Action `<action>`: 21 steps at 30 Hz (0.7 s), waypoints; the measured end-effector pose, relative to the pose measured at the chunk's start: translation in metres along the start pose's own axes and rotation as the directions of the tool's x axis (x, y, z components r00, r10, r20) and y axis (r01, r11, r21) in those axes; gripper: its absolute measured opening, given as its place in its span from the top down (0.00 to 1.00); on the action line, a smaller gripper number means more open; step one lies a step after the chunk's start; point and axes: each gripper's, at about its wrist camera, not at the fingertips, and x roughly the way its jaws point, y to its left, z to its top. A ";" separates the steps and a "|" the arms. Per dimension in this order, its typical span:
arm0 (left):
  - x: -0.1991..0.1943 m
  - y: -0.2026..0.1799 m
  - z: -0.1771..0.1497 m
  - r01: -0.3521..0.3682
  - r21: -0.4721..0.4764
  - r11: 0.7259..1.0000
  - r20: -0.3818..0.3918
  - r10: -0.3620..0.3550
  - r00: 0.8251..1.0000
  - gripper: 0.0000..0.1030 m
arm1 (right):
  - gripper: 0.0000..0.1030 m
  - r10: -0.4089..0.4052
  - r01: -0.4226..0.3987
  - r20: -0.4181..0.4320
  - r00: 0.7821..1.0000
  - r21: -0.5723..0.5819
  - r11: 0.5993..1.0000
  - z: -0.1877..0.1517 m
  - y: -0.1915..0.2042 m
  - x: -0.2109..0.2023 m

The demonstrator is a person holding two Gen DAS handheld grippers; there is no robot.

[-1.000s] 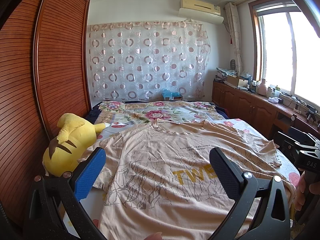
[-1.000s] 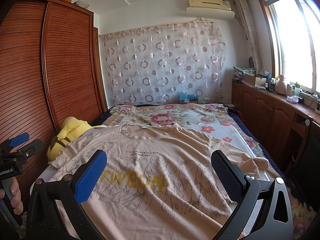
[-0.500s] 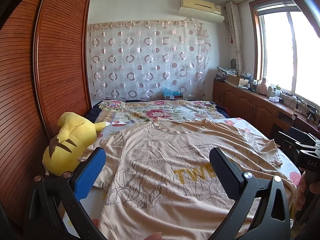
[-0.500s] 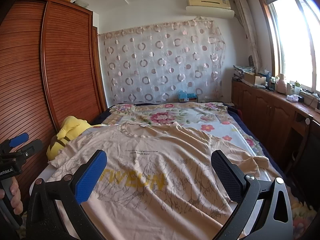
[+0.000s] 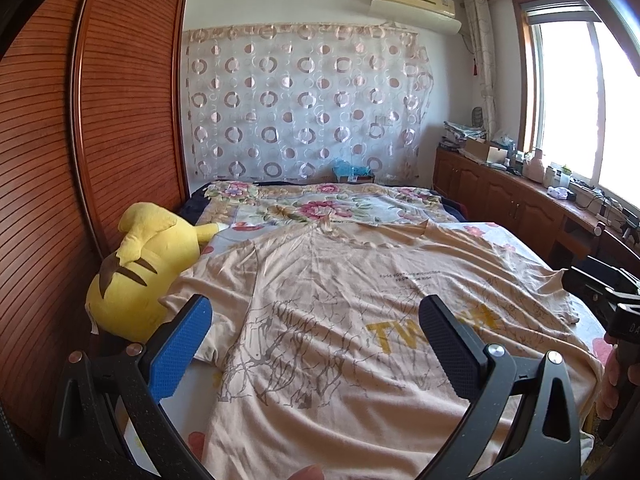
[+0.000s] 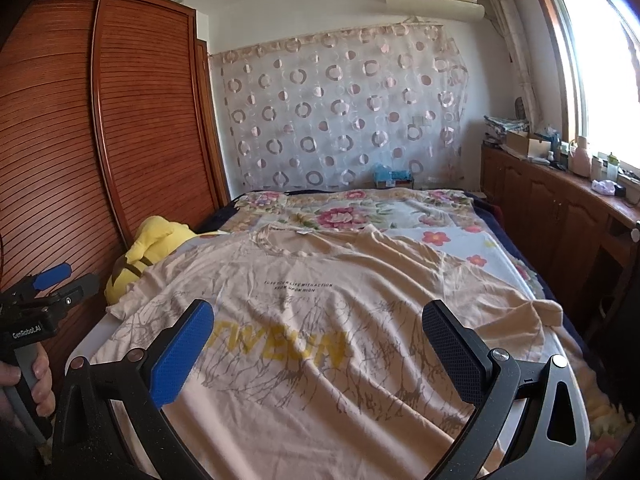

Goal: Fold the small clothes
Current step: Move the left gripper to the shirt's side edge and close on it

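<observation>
A beige T-shirt (image 5: 340, 304) (image 6: 320, 312) with yellow lettering and grey branch print lies spread front-up on the bed, collar toward the far end, sleeves out to both sides. My left gripper (image 5: 312, 320) hovers above the shirt's lower left part, wide open with nothing between its fingers. My right gripper (image 6: 316, 324) hangs over the lower middle of the shirt, also wide open and empty. Each gripper shows at the edge of the other's view, held by a hand.
A yellow plush toy (image 5: 140, 272) (image 6: 148, 248) lies at the bed's left edge, touching the left sleeve. A floral sheet (image 5: 320, 204) covers the bed. A wooden wardrobe (image 5: 100, 140) stands left, low cabinets (image 6: 560, 216) with clutter run along the right under the window.
Both views have shifted slightly lower and closer over the shirt. Both grippers stay wide open, and the shirt has not moved.
</observation>
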 end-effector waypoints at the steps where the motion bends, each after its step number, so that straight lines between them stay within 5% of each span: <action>1: 0.004 0.005 -0.002 -0.009 -0.003 1.000 -0.010 0.009 1.000 0.00 | 0.00 0.007 -0.007 -0.011 1.000 0.002 1.000 -0.001 -0.002 0.003; 21: 0.051 0.095 -0.032 -0.091 -0.018 0.996 -0.179 0.086 0.980 0.00 | 0.00 0.091 -0.106 -0.209 0.974 -0.059 0.993 -0.002 0.014 0.059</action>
